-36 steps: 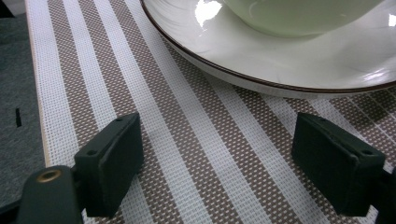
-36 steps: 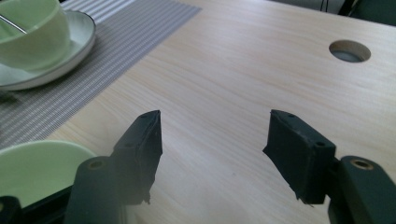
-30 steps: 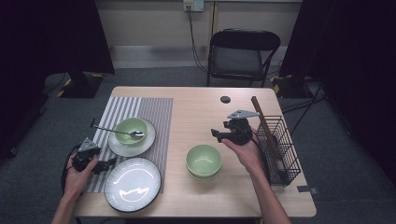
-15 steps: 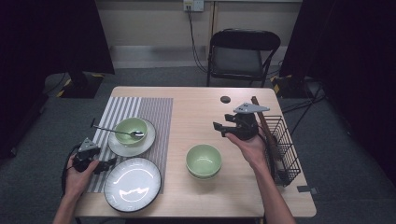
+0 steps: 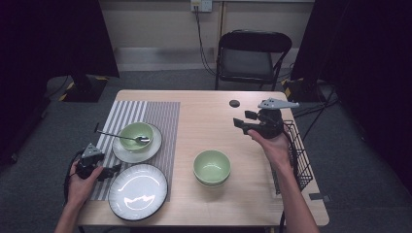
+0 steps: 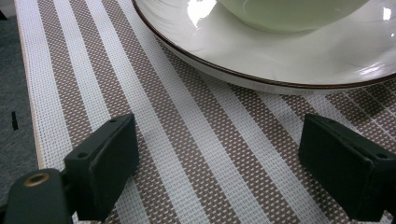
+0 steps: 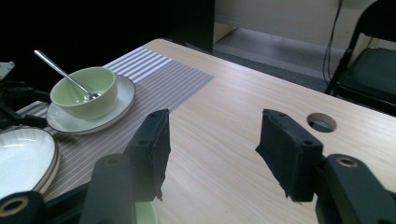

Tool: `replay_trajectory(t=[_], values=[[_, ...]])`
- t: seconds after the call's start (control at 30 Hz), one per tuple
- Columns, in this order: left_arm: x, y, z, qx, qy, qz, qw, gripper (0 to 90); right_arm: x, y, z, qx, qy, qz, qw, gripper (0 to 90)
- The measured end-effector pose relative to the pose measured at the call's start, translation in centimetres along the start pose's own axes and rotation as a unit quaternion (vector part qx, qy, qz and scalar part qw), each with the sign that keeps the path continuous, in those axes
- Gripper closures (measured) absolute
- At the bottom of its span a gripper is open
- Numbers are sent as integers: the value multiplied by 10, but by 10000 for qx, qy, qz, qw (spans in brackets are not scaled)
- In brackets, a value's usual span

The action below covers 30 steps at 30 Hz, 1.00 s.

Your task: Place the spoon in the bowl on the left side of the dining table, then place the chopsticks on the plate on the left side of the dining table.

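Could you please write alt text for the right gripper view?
The right gripper, jaws open and empty, hangs over a wooden table. Beyond it a green bowl with a spoon sits on a plate on a striped mat.

Ahead of the black left gripper (image 5: 112,171), a placemat (image 5: 158,115) striped taupe and white carries a pale green bowl (image 5: 135,134) on a white saucer (image 5: 132,153) (thin brown rim). A white plate (image 5: 137,191) is beside it. Below the black right gripper (image 5: 238,123) are stacked pale green bowls (image 5: 212,166) on light wood table (image 5: 204,111).
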<state>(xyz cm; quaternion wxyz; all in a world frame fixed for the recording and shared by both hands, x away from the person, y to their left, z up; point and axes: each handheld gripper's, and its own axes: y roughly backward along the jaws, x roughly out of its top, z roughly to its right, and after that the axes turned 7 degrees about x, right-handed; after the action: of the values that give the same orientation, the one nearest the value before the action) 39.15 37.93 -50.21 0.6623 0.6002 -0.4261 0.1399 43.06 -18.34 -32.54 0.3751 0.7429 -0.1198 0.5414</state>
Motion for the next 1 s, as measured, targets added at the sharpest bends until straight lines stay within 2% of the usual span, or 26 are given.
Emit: replay_trajectory(t=[0.4,0.57,0.73,1.0], values=[[0,0,0,0,1,3,10000,116,2,15,14,-197,-86,-40,9998,428],[0,0,0,5,-1,2,10000,116,-2,20,23,-280,-199,10,9994,426],[0,0,0,-1,3,2,10000,116,-4,27,27,-340,-209,35,9992,424],[0,0,0,-3,5,0,10000,116,-10,36,42,-563,-322,37,9979,433]])
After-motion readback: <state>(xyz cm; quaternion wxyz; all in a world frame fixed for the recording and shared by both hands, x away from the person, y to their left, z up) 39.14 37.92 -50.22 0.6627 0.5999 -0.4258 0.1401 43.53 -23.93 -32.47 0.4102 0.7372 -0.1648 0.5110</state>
